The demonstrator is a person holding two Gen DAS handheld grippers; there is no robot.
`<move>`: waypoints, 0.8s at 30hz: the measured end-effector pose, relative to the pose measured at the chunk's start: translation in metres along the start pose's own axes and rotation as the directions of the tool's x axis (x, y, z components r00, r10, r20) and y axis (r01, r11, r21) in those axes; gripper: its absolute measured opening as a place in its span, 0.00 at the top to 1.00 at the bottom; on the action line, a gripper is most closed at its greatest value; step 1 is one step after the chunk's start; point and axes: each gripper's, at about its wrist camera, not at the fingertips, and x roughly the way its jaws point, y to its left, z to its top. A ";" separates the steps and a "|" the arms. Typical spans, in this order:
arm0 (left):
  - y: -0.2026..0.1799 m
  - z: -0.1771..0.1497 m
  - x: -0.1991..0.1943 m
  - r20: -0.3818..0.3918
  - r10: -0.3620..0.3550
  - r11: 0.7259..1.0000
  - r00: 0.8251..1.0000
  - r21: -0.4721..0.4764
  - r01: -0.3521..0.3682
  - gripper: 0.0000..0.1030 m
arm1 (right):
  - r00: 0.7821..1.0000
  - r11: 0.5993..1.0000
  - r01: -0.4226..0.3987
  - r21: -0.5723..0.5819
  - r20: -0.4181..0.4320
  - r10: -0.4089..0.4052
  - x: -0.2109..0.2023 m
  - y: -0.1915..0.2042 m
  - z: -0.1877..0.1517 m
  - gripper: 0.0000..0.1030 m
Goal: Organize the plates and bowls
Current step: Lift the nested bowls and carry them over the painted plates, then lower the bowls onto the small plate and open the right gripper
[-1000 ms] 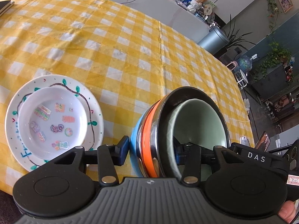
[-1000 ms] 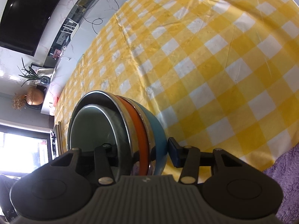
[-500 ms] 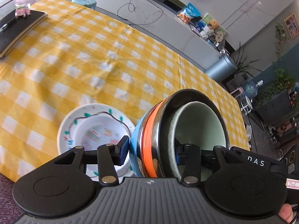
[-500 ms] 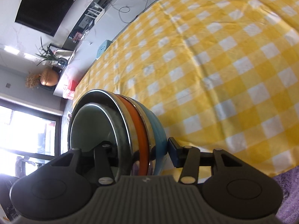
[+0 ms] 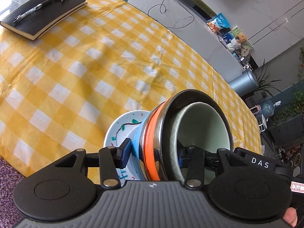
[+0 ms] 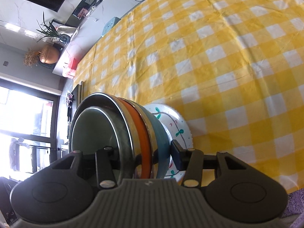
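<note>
A nested stack of bowls [image 5: 190,133] (pale green inside steel, then orange, then blue outermost) is held between both grippers. My left gripper [image 5: 153,155] is shut on its near rim. My right gripper [image 6: 144,157] is shut on the opposite rim of the bowl stack [image 6: 121,133]. The stack sits directly over a white decorated plate [image 5: 121,127] with a smaller dish on it, also seen in the right wrist view [image 6: 178,125]. Whether the stack touches the dish is hidden.
The table has a yellow and white checked cloth [image 5: 76,76]. A black notebook with a pen [image 5: 43,13] lies at the far left corner. A purple rug [image 5: 7,190] lies below the table's near edge. A counter with cables and snacks runs behind.
Both grippers carried the bowl stack sideways over the decorated plate; the plate, earlier well to the left of the stack, now sits partly hidden under it.
</note>
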 end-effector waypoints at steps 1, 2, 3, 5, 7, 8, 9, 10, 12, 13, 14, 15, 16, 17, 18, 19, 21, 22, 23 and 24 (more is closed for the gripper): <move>0.003 0.000 0.001 -0.002 0.001 1.000 1.000 -0.005 -0.001 0.51 | 1.000 1.000 0.002 -0.001 -0.004 -0.002 0.003 0.001 0.001 0.54; 0.005 0.000 0.002 -0.004 0.001 1.000 1.000 -0.009 -0.001 0.51 | 1.000 1.000 0.005 -0.004 -0.008 -0.005 0.006 0.002 0.002 0.54; 0.007 0.001 0.003 -0.008 0.001 1.000 1.000 -0.014 -0.001 0.51 | 1.000 1.000 0.008 -0.007 -0.011 -0.008 0.008 0.002 0.002 0.54; 0.010 0.001 0.005 -0.011 0.002 1.000 1.000 -0.022 -0.002 0.51 | 1.000 1.000 0.013 -0.012 -0.014 -0.013 0.013 0.004 0.002 0.54; 0.013 0.001 0.007 -0.016 0.003 1.000 1.000 -0.028 -0.003 0.51 | 1.000 1.000 0.017 -0.014 -0.019 -0.018 0.017 0.003 0.003 0.54; 0.014 0.001 0.009 -0.019 0.004 1.000 1.000 -0.030 -0.004 0.51 | 1.000 1.000 0.020 -0.012 -0.022 -0.020 0.019 0.003 0.004 0.54; 0.014 0.001 0.011 -0.023 0.005 1.000 1.000 -0.030 -0.006 0.51 | 0.999 1.000 0.023 -0.010 -0.026 -0.023 0.021 0.002 0.004 0.54; 0.014 0.001 0.011 -0.015 0.000 1.000 1.000 -0.022 0.000 0.50 | 0.999 1.000 0.026 -0.007 -0.030 -0.026 0.023 0.000 0.004 0.54; 0.013 0.001 0.011 -0.012 0.000 1.000 1.000 -0.014 0.000 0.50 | 0.999 1.000 0.019 -0.003 -0.029 -0.019 0.024 -0.002 0.005 0.54; 0.013 0.001 0.012 -0.011 0.000 1.000 1.000 -0.012 0.000 0.50 | 0.999 1.000 0.019 -0.007 -0.027 -0.019 0.025 -0.002 0.005 0.54; 0.013 0.002 0.012 -0.012 0.001 1.000 1.000 -0.009 -0.002 0.50 | 0.999 1.000 0.019 -0.008 -0.026 -0.019 0.025 -0.001 0.005 0.54; 0.012 0.002 0.012 -0.014 0.003 1.000 1.000 -0.008 -0.003 0.50 | 0.999 1.000 0.020 -0.011 -0.026 -0.020 0.025 -0.001 0.005 0.54; 0.012 0.002 0.012 -0.017 0.004 1.000 1.000 -0.006 -0.004 0.50 | 0.999 1.000 0.019 -0.014 -0.026 -0.019 0.025 -0.001 0.005 0.54; 0.012 0.002 0.012 -0.019 0.008 1.000 1.000 -0.004 -0.008 0.50 | 0.999 1.000 0.018 -0.017 -0.027 -0.018 0.025 -0.001 0.005 0.54; 0.011 0.001 0.011 -0.020 0.012 1.000 1.000 -0.003 -0.012 0.50 | 0.999 1.000 0.019 -0.019 -0.029 -0.019 0.024 -0.001 0.004 0.54; 0.010 0.001 0.011 -0.018 0.014 1.000 1.000 -0.007 -0.014 0.50 | 0.999 1.000 0.020 -0.020 -0.029 -0.020 0.024 -0.001 0.004 0.53; 0.010 0.001 0.011 -0.015 0.013 1.000 1.000 -0.016 -0.013 0.50 | 0.999 1.000 0.018 -0.023 -0.029 -0.019 0.024 -0.001 0.004 0.52; 0.011 0.001 0.011 -0.013 0.013 1.000 1.000 -0.021 -0.013 0.50 | 0.999 0.999 0.021 -0.031 -0.028 -0.022 0.023 0.000 0.003 0.52; 0.011 0.001 0.011 -0.011 0.009 1.000 1.000 -0.030 -0.009 0.48 | 0.999 0.999 0.024 -0.040 -0.025 -0.025 0.023 0.001 0.003 0.52; 0.013 0.001 0.010 -0.009 0.001 0.999 1.000 -0.042 -0.002 0.45 | 0.999 0.998 0.026 -0.050 -0.020 -0.027 0.022 0.002 0.002 0.51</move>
